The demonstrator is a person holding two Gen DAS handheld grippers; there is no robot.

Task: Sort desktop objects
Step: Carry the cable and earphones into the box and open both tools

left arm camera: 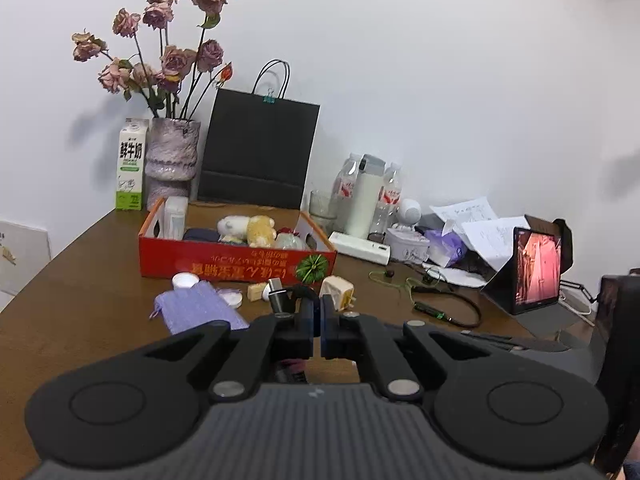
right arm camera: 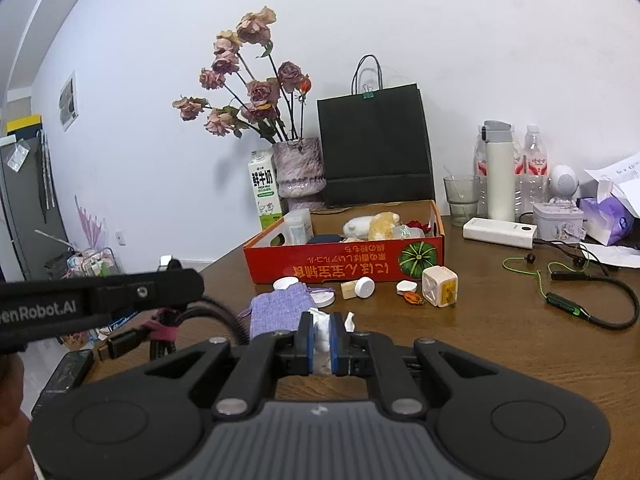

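Observation:
My left gripper [left arm camera: 320,312] is shut on a black cable [left arm camera: 294,294] bundled with a pink tie. In the right wrist view the left gripper [right arm camera: 192,286] comes in from the left, and the cable [right arm camera: 160,332] hangs under its tip with a plug at the end. My right gripper [right arm camera: 322,332] is shut on a crumpled white tissue [right arm camera: 322,330]. Both are held above the brown table, short of the red cardboard box [left arm camera: 236,266] [right arm camera: 344,270], which holds plush toys and small items. In front of the box lie a purple knitted pouch [right arm camera: 280,306], white caps and a white charger cube [right arm camera: 440,286].
A vase of dried roses [right arm camera: 298,172], a milk carton [right arm camera: 264,192] and a black paper bag [right arm camera: 376,144] stand behind the box. To the right are bottles, a glass [right arm camera: 462,196], a power bank [right arm camera: 500,232], green-corded earphones [right arm camera: 560,300], tissues, papers and a tablet [left arm camera: 536,272].

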